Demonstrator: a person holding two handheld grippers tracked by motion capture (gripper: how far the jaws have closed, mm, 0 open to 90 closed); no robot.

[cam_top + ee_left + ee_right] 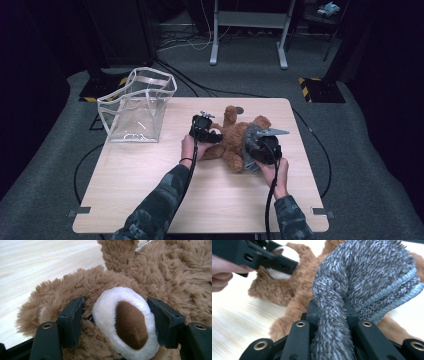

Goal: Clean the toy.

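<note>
Brown teddy bear lying near centre of tabletop. Left gripper fingers half-open, straddling white muzzle, right pad touching, left pad in fur. Right gripper fingers clamped on grey fuzzy cloth draped over bear's body. Clear plastic bag upright at far-left corner, well apart. Light wood surface; grey carpet, cables, dark surroundings.

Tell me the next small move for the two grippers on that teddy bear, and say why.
Probably close the left gripper a little more on the teddy bear's white muzzle: its jaws sit on either side of the muzzle, seemingly without pinching it yet. The right gripper is shut on the grey cloth draped over the bear, so a firmer hold on the head would likely steady the bear.
</note>
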